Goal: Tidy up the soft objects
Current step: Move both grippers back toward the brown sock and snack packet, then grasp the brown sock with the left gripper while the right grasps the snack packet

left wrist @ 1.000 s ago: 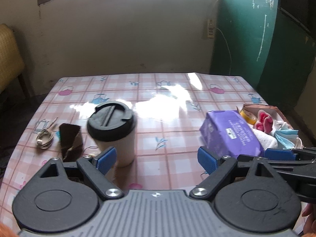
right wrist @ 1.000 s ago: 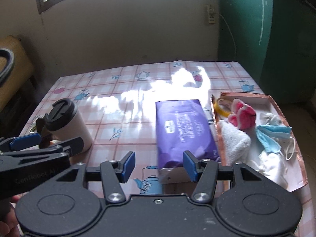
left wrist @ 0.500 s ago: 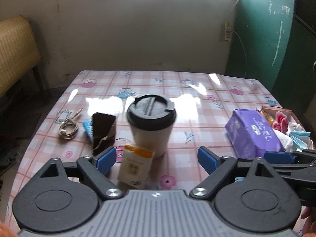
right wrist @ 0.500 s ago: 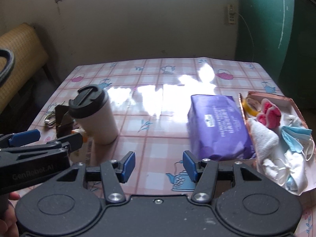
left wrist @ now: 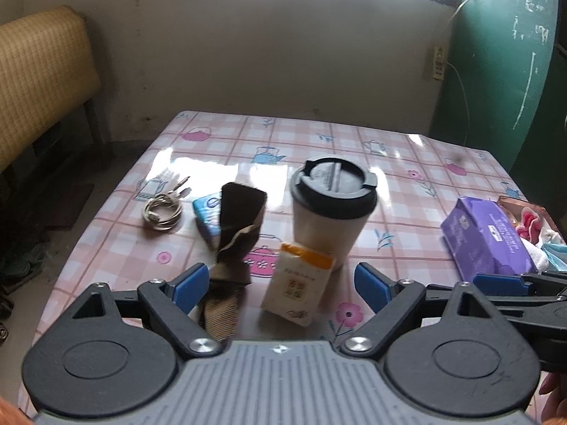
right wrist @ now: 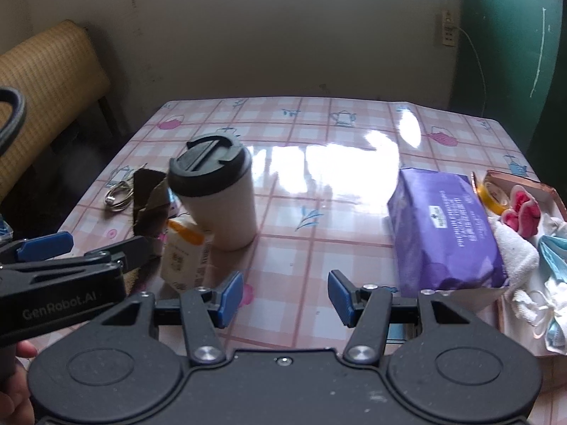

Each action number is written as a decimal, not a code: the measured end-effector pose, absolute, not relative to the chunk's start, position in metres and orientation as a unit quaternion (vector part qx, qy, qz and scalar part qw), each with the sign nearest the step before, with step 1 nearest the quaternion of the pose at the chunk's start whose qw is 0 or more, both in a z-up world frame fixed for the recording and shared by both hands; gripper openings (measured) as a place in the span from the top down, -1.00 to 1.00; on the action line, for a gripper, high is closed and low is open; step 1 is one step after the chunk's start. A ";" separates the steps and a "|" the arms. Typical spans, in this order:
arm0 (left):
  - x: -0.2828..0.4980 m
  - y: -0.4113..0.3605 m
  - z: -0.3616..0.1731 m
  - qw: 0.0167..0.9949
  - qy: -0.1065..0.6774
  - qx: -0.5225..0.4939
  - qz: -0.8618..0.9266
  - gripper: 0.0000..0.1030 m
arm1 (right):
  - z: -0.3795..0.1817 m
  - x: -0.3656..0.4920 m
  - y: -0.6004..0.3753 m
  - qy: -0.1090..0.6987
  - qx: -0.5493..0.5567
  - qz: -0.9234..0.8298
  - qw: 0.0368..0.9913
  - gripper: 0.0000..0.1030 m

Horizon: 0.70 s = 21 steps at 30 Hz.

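Both grippers hang over the near edge of the table (left wrist: 319,134), which is covered in a pink checked cloth. The left gripper (left wrist: 280,285) has its jaws spread wide with nothing pinched; a brown sock (left wrist: 237,233) and a small white-and-orange packet (left wrist: 297,288) lie on the cloth in the gap between its blue pads. The sock lies partly over a blue packet (left wrist: 207,212), and a coiled cable (left wrist: 161,209) rests toward the left edge. A cup (left wrist: 331,209) with a black lid stands upright just behind the white packet. The right gripper (right wrist: 285,295) is partly spread and empty, over bare cloth. Near the right edge a purple pack (right wrist: 446,230) lies against a box (right wrist: 521,180) holding a white cloth (right wrist: 517,248), a pink item (right wrist: 524,209), masks (right wrist: 553,251) and a tape roll (right wrist: 490,191).
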State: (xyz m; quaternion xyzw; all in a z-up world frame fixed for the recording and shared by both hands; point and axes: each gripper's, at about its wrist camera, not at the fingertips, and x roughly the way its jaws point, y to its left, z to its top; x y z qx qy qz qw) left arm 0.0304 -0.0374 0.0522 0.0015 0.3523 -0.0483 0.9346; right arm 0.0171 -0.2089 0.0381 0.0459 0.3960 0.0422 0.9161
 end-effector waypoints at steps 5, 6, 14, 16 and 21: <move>0.028 -0.022 0.047 0.934 0.355 -0.009 -0.038 -0.78 | 0.032 0.019 -0.193 0.398 0.044 0.055 0.915 -0.27; 0.027 -0.018 0.046 0.934 0.356 -0.012 -0.036 -0.78 | 0.030 0.019 -0.190 0.398 0.043 0.060 0.914 -0.27; 0.017 0.007 0.038 0.936 0.350 -0.025 -0.022 -0.80 | 0.017 0.018 -0.166 0.397 0.043 0.091 0.912 -0.27; 0.015 0.014 0.035 0.936 0.350 -0.030 -0.020 -0.81 | 0.015 0.017 -0.161 0.396 0.045 0.099 0.912 -0.27; 0.015 0.030 0.022 0.934 0.353 -0.041 -0.020 -0.83 | 0.007 0.018 -0.155 0.391 0.053 0.112 0.912 -0.31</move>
